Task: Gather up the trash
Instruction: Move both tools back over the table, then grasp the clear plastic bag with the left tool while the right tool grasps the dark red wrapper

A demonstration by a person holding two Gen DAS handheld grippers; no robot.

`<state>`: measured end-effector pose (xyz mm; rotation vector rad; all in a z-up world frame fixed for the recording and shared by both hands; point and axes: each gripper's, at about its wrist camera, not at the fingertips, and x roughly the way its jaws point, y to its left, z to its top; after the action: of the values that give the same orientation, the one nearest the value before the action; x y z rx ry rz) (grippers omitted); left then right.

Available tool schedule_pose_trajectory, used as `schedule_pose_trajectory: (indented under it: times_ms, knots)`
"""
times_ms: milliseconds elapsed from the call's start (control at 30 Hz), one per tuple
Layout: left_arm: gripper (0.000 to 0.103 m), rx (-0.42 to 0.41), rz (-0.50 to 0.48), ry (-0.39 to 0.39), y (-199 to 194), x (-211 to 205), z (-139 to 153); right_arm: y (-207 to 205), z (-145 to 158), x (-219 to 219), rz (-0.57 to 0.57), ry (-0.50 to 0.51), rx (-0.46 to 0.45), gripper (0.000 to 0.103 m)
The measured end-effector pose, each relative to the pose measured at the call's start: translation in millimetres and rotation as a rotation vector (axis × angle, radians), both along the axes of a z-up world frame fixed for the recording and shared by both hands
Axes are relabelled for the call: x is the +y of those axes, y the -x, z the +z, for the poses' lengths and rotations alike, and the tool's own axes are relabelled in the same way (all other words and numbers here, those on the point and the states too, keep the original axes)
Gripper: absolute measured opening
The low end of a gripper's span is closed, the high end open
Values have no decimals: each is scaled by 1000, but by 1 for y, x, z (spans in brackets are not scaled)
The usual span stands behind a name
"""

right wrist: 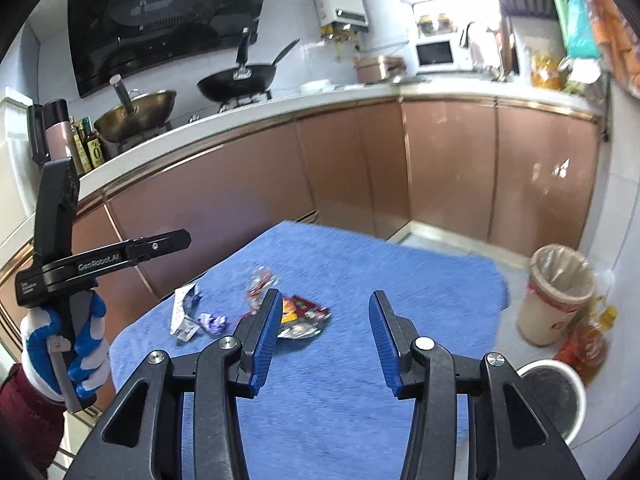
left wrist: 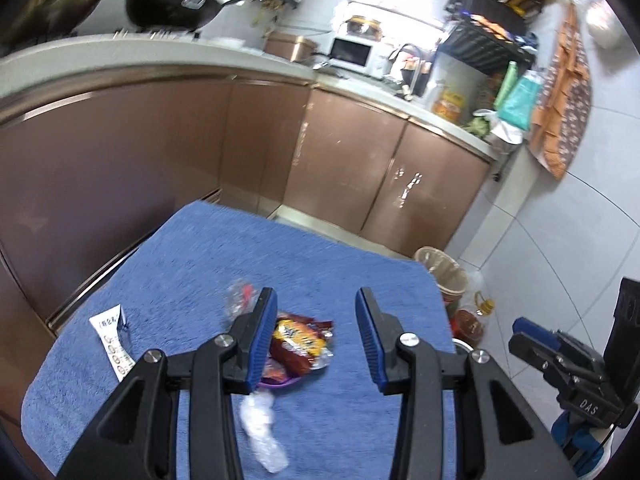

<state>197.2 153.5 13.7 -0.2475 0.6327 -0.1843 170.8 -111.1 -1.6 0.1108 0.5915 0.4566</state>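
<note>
Right wrist view showed the right claw (right wrist: 322,338) empty and parted above the blue-towelled counter (right wrist: 400,280), aimed at the snack wrappers (right wrist: 304,312) so it could straddle them.

Both the left gripper (left wrist: 316,336) and right gripper (right wrist: 323,338) hover part-open, holding nothing.

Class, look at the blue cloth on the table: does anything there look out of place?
Yes. Loose wrappers litter the cloth: a red-yellow snack packet, a white torn packet, a crumpled clear wrapper. The lined bin stands on the floor beside.
</note>
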Motion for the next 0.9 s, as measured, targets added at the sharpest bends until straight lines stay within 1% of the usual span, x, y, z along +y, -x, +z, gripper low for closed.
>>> schedule_pose_trajectory:
  times_ms: [200,267,367,533,700,833,900]
  knots:
    - [39,88,20,12,-36,18,-37,-34,-37,27,53,-35,109,45]
    - [40,114,23,10,-48,18,-48,-45,-46,34,62,-48,142,45]
    - [44,162,28,6,-69,20,-68,-67,-69,43,84,-86,213,46]
    - [44,243,43,-4,-101,20,-97,-96,-101,55,117,-143,306,46]
    - [44,302,48,1,-124,23,-119,-115,-130,74,159,-169,369,47]
    - [44,330,42,31,-136,24,-132,-124,-144,85,188,-195,402,48]
    - [44,340,39,40,-140,25,-137,-130,-151,88,200,-233,424,48]
